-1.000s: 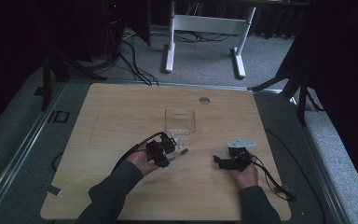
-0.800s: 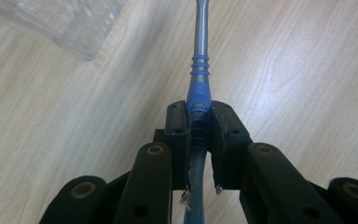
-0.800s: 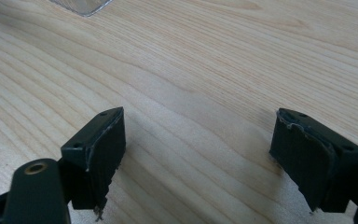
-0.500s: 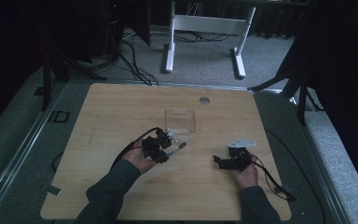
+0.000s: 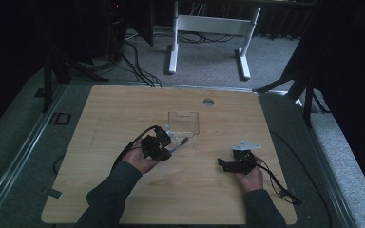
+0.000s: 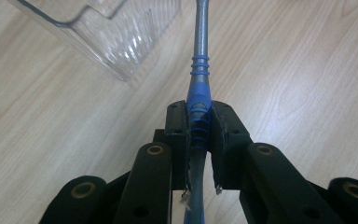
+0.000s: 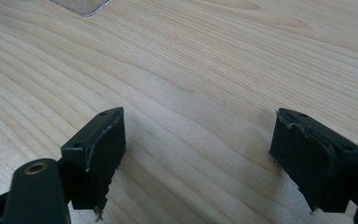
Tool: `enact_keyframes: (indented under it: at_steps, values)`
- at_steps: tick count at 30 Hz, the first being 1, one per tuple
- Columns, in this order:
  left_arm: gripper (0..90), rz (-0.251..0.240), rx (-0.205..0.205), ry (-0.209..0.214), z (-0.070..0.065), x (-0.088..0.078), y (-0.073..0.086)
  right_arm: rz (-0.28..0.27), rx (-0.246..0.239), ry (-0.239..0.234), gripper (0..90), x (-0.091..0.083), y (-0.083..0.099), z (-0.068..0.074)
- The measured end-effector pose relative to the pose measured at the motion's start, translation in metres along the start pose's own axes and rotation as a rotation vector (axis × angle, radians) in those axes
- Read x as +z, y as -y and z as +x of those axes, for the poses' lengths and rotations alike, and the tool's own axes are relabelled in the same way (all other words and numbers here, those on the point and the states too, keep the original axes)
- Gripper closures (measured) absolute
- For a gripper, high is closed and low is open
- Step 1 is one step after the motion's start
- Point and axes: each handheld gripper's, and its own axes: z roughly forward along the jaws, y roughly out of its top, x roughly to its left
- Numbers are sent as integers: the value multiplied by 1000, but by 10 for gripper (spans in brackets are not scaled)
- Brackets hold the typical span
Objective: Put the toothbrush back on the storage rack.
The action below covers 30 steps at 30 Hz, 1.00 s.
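The toothbrush (image 6: 199,88) sits clamped between the jaws of the left gripper (image 6: 198,123), its grey and blue ribbed handle running up the middle of the left gripper view and out past the top edge, so its far end is cut off there. In the high view the same toothbrush (image 5: 180,144) sticks out from the left gripper (image 5: 164,148) a little left of centre, pointing up and to the right, with its tip just beside the clear plastic box (image 5: 183,123) that stands on the wooden table (image 5: 123,109) near the middle of the frame. In the left gripper view a corner of that box (image 6: 107,35) fills the upper left, beside the handle but apart from it. The right gripper (image 5: 224,165) lies low over the table in the lower right of the high view, held by the person's right hand (image 5: 250,176). In the right gripper view its jaws stand wide apart with only bare wood between them, so that claw (image 7: 198,154) is released and grasps nothing
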Motion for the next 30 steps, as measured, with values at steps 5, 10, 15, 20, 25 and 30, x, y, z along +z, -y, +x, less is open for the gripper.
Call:
enact_keyframes:
  at_steps: [5, 10, 15, 20, 25, 30]
  values:
    - [785, -19, -11, -3, 2, -3, 1, -1, -1, 0, 174, 0, 0, 0]
    - [785, -46, -14, -2, 3, -6, 1, -1, -1, 0, 174, 0, 0, 0]
    - [785, -68, -9, -7, 3, -8, 1, -1, -1, 0, 174, 0, 0, 0]
    - [785, -94, -18, -9, 4, -11, 1, -1, -1, 0, 174, 0, 0, 0]
    - [786, -114, -23, -9, 5, -14, 2, -1, -2, 0, 174, 0, 0, 0]
    - [785, -138, -29, -22, 5, -15, 2, 0, 0, 0, 174, 0, 0, 0]
